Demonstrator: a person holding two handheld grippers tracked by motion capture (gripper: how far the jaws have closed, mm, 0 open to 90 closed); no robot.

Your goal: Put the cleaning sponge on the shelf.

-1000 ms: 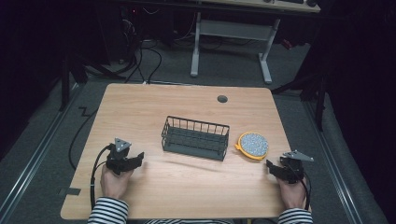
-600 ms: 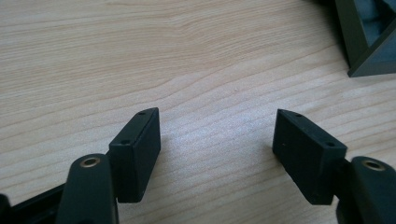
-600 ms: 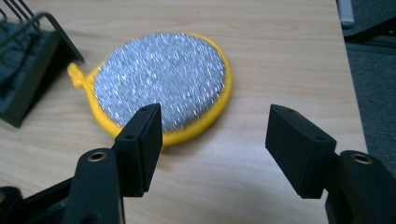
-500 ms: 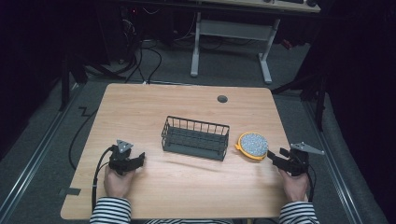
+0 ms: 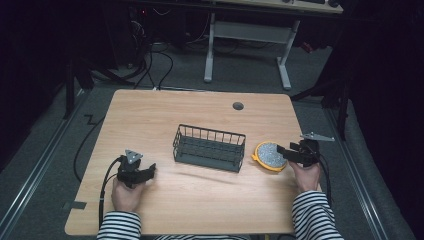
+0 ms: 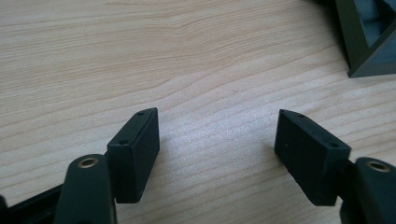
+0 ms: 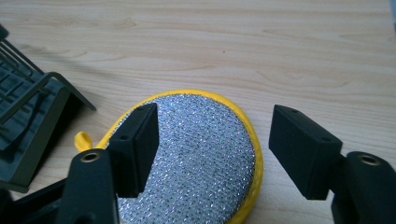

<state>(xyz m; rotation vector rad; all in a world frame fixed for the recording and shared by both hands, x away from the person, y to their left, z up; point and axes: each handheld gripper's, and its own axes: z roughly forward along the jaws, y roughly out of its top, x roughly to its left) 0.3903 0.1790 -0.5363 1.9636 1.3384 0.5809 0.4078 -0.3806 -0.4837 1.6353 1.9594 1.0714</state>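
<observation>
A round yellow sponge with a silver scouring face (image 5: 269, 155) (image 7: 196, 154) lies flat on the wooden table (image 5: 210, 200), just right of a dark wire basket (image 5: 209, 147) (image 7: 28, 126). My right gripper (image 5: 283, 152) (image 7: 212, 149) is open, low over the sponge's right side, its jaws spread above the silver face without closing on it. Near the table's front left, my left gripper (image 5: 149, 172) (image 6: 217, 149) rests open on bare wood with nothing between its jaws. A corner of the basket (image 6: 369, 37) shows at the top right of the left gripper view.
A small round cable hole (image 5: 238, 106) sits near the table's far edge. Cables (image 5: 107, 180) trail from the left gripper off the front left. Beyond the table stand a desk frame (image 5: 247, 35) and floor cables.
My right gripper has moved left and forward from the table's right edge until it is over the sponge. The left gripper has barely shifted.
</observation>
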